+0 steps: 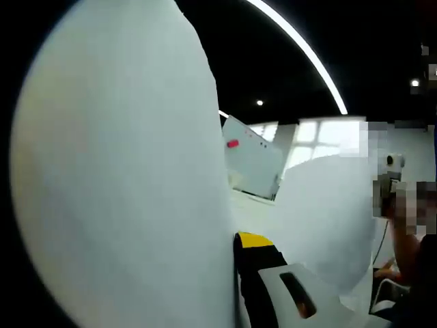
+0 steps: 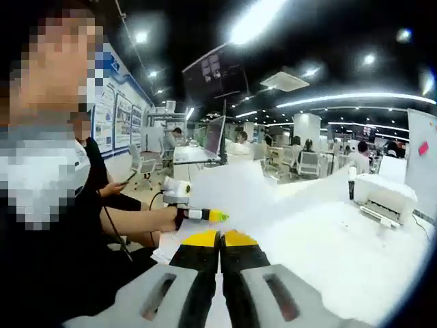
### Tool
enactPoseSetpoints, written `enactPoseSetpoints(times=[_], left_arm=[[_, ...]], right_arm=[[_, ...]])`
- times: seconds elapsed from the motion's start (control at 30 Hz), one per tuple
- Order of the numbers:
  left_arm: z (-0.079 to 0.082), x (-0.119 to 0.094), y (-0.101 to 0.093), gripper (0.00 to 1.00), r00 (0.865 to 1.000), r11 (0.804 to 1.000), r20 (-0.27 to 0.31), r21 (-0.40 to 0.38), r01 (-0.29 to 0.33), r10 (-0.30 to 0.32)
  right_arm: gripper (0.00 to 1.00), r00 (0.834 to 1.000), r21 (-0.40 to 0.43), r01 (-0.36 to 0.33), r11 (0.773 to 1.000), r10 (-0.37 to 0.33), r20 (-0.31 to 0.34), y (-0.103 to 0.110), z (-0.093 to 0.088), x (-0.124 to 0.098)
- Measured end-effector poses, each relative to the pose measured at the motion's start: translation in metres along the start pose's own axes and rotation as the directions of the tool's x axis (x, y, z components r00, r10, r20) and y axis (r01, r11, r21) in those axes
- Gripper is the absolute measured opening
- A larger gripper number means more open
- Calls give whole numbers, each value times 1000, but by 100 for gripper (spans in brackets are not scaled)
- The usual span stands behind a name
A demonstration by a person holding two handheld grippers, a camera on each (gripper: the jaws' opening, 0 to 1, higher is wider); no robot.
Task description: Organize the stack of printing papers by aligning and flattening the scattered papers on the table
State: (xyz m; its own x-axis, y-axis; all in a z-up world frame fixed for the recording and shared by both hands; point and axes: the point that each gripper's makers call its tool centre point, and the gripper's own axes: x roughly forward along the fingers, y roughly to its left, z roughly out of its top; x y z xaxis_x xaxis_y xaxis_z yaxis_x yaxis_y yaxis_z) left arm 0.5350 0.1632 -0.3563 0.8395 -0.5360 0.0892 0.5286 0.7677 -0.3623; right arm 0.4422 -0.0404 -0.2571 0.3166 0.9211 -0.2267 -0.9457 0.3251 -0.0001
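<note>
Papers (image 1: 123,178) lifted off the surface and held upright, looming white and close in the left gripper view, curved sheet edge running down toward the left tongs (image 1: 254,240). Yellow-tipped black jaw visible beside that edge, apparently pinching the sheets, though the second jaw hidden behind the paper, so grip state impossible to tell for certain. In the right gripper view, right tongs (image 2: 220,237) with both yellow-tipped jaws pressed together, seemingly nipping the lower edge of the same blurred white sheets (image 2: 232,195) rising just beyond the tips; hard to say whether paper actually sits between them. Other handheld tool with a yellow-green tip (image 2: 205,215) coming in from the left of that view, gripped by the person's hand (image 2: 167,219). White surface (image 2: 341,260) spreading out to the right, a printer (image 2: 386,198) standing on it well apart from the sheets. Step in hand, by the look of it: gathering the sheets into a raised bundle ahead of squaring the edges. Next move likely calling for a steady two-sided hold, lowering the bundle edge-down onto the surface, tapping to align, then laying flat and pressing smooth. Risk of loose sheets slipping or bowing if either hold slackens.
</note>
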Motion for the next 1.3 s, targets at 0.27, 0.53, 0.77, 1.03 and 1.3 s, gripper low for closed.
enactPoseSetpoints(times=[0.27, 0.53, 0.77, 1.03, 1.3], left_arm=[[-1, 1, -1, 7, 1000, 1000, -6, 5, 3, -3], [-1, 1, -2, 6, 1000, 1000, -2, 3, 11, -11], [0, 1, -2, 6, 1000, 1000, 1, 3, 17, -17], [0, 1, -3, 6, 1000, 1000, -2, 3, 24, -24], [0, 0, -6, 7, 999, 999, -6, -13, 51, -51]], right_arm=[[0, 998, 243, 61, 968, -52, -43, -36, -33, -9], [0, 993, 363, 106, 926, -80, -86, -62, -59, -14], [0, 988, 359, 132, 924, -91, -128, -68, -71, -17], [0, 986, 283, 43, 958, 5, -168, -59, -74, -14], [0, 930, 381, -191, 905, 291, -226, -51, -92, -6]])
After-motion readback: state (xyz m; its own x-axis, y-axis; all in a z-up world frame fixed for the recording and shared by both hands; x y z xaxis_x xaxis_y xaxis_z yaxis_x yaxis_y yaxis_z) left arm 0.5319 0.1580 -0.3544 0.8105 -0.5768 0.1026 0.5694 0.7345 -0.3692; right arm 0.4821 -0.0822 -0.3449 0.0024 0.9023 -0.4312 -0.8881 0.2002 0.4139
